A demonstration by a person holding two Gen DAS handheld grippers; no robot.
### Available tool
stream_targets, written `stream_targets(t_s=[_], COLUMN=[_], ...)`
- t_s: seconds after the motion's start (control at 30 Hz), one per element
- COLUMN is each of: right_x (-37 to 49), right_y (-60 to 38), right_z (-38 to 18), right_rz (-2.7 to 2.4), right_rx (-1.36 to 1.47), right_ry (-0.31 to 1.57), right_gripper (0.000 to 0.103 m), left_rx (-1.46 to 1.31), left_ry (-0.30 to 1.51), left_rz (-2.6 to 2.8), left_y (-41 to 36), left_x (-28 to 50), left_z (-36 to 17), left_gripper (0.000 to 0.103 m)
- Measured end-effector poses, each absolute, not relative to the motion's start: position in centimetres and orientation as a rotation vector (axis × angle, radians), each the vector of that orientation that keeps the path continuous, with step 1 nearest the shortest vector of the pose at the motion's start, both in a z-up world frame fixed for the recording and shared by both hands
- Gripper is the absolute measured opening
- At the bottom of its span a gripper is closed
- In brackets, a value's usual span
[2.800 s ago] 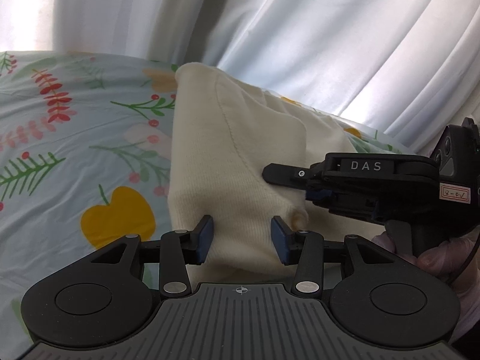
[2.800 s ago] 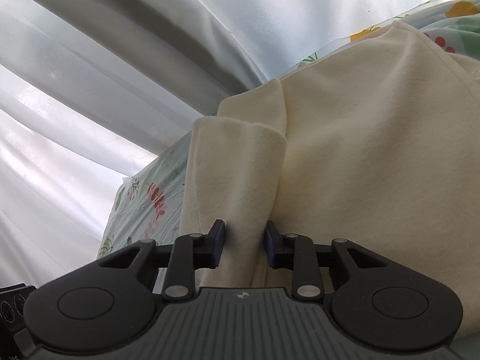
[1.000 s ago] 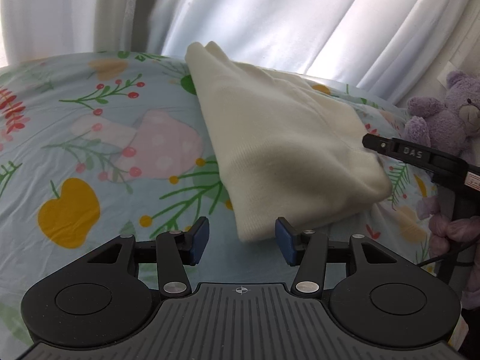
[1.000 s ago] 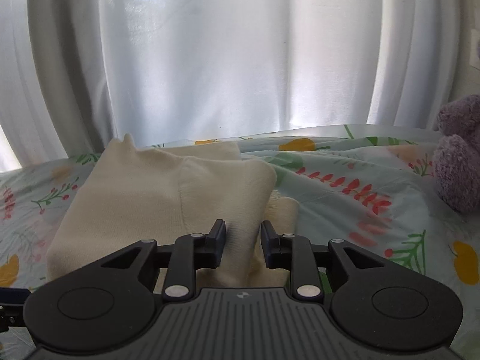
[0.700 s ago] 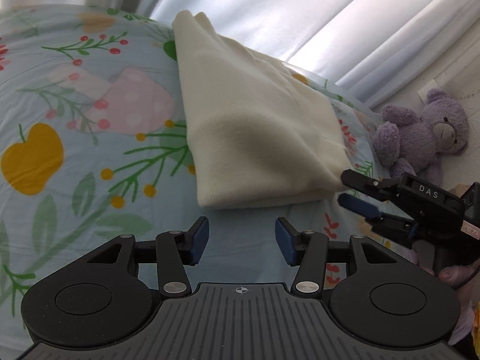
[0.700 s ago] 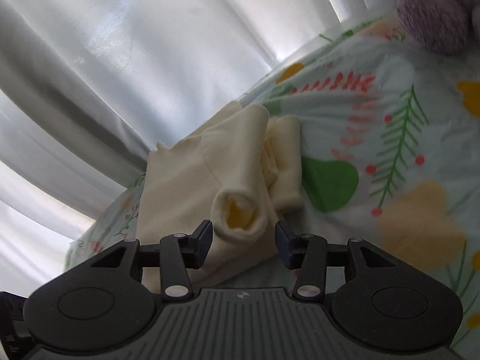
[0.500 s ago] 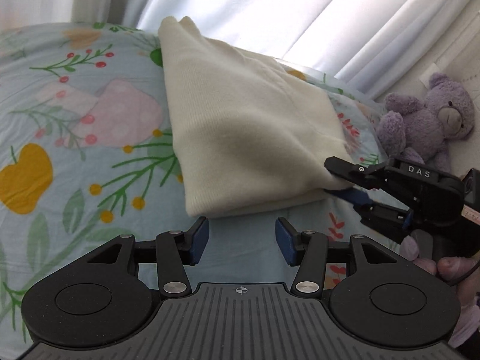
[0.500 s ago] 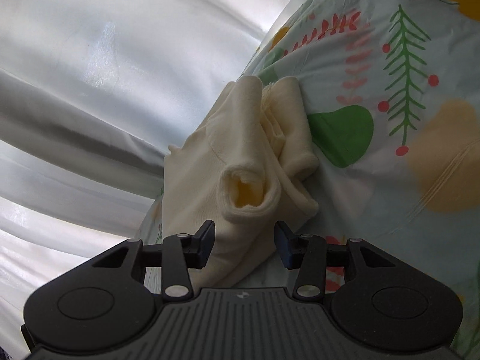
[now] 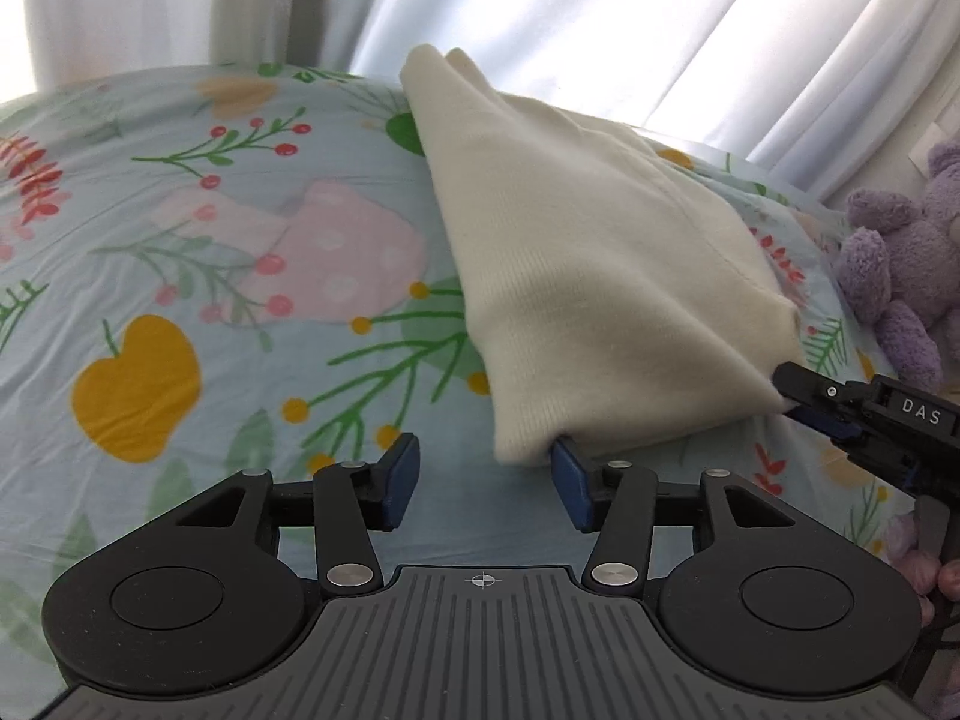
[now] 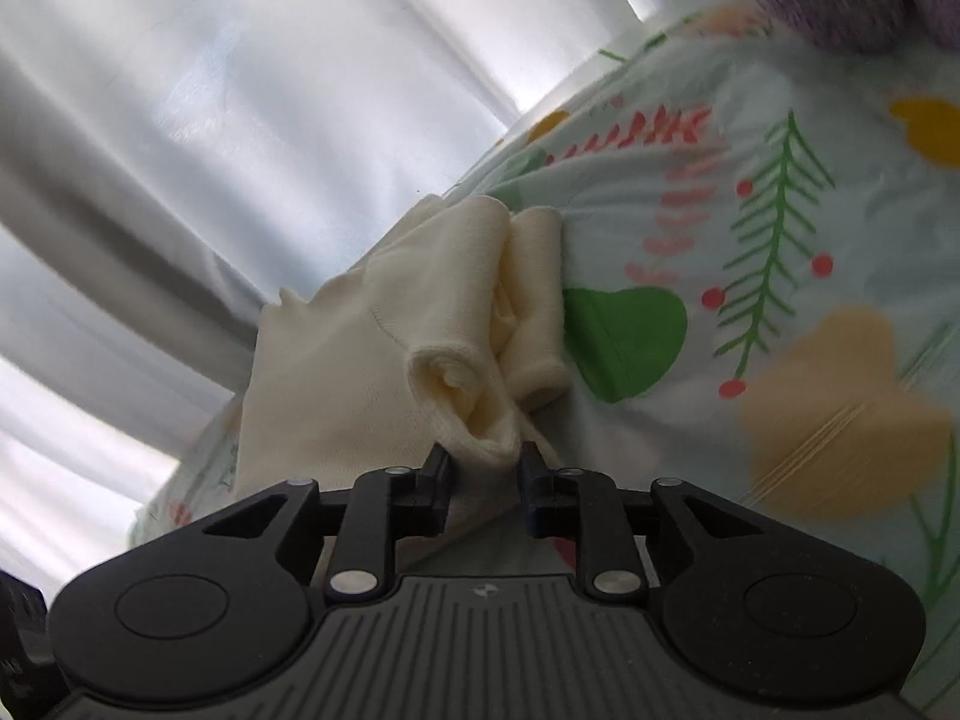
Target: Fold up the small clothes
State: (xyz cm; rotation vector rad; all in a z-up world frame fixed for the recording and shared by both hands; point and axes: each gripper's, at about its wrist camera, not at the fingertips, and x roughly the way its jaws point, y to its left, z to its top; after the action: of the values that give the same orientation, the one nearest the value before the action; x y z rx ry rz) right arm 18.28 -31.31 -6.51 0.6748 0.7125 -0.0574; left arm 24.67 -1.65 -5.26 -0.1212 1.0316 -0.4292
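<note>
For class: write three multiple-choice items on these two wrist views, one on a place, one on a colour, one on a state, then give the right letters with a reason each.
1. Where does the purple plush bear sit in the left wrist view?
A. far right edge
B. far left edge
C. on top of the garment

2. What colour is the folded knit garment on the floral bedsheet?
A. navy
B. cream
C. red

3. How does the left claw stand?
A. clamped on the bear
B. shut on nothing
C. open, nothing pinched

Key: 1 A, the bear sits at the right border beside the sheet. 2 B, the knit is pale cream in both views. 3 C, its blue pads stand apart, one of them at the garment's hem.
</note>
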Motion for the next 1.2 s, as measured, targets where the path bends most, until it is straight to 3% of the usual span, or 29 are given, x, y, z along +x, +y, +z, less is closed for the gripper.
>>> stream_targets(t_s=[0.07, 0.3, 0.4, 0.6, 0.73, 0.97, 1.2], right_x=[18.0, 21.0, 23.3, 24.0, 23.5, 23.4, 25.0], right_y=[-31.0, -27.0, -24.0, -22.5, -23.5, -25.6, -25.4], right_z=[-4.8, -0.9, -1.7, -4.8, -4.9, -2.5, -4.5], right_rz=[-0.091, 0.007, 0.129, 0.117, 0.109, 0.067, 0.029], right_rx=[0.592, 0.327, 0.2, 0.018, -0.002, 0.084, -0.069], right_ry=[0.68, 0.577, 0.619, 0.676, 0.697, 0.656, 0.727], right_gripper=[0.033, 0.034, 0.024, 0.019, 0.019, 0.018, 0.019], left_rx=[-0.122, -0.132, -0.136, -0.109, -0.12, -0.162, -0.162], left_ry=[0.986, 0.895, 0.894, 0.941, 0.969, 0.919, 0.957], left_rz=[-0.413, -0.413, -0.424, -0.437, -0.463, -0.431, -0.468], left_y=[-0.9, -1.9, -3.4, -5.4, -5.3, -3.6, -4.0], left_x=[24.7, 27.5, 28.8, 29.9, 30.1, 30.5, 31.4], left_z=[-4.1, -1.6, -2.0, -4.8, -5.1, -3.6, -5.0], left_gripper=[0.054, 0.058, 0.058, 0.063, 0.067, 0.065, 0.069])
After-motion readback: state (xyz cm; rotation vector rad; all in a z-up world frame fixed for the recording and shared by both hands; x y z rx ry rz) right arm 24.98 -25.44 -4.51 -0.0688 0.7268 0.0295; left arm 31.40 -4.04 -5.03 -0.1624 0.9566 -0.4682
